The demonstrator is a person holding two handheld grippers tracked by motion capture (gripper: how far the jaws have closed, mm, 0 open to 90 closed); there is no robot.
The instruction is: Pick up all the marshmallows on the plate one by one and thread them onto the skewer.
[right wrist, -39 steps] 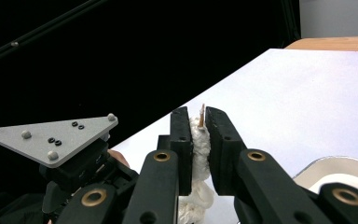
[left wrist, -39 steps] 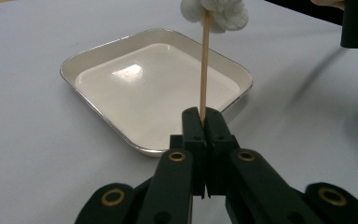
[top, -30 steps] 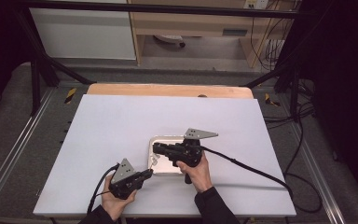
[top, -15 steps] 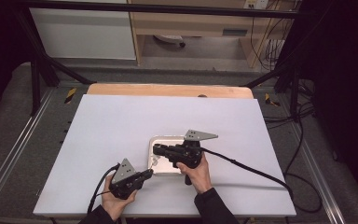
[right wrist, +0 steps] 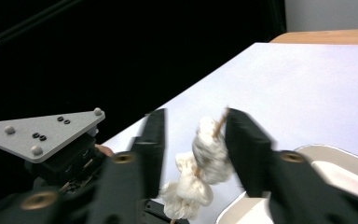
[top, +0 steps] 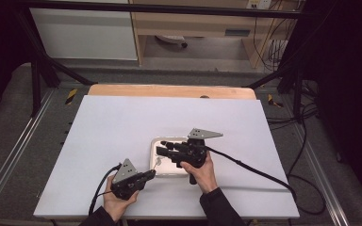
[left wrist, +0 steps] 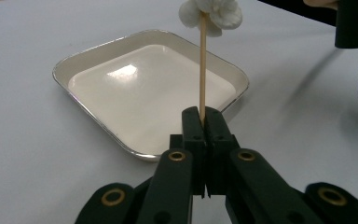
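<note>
On the white counter [top: 122,127] we see the empty, shallow white square metal tray [left wrist: 98,60]. Our left gripper [left wrist: 204,122] clamps a thin wooden skewer [left wrist: 202,65] upright beside it; our right gripper [right wrist: 193,140] spreads wide around its fluffy white marshmallows [right wrist: 207,149], seemingly threaded but not yet gripped.

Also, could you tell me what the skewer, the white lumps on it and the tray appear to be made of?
The skewer looks like bare wood or bamboo: pale tan, matte, thin and straight. The lumps look soft and fibrous, perhaps cotton or marshmallow; I cannot tell which. The tray seems to be polished metal, with a bright reflective rim and a glossy white inside.
</note>
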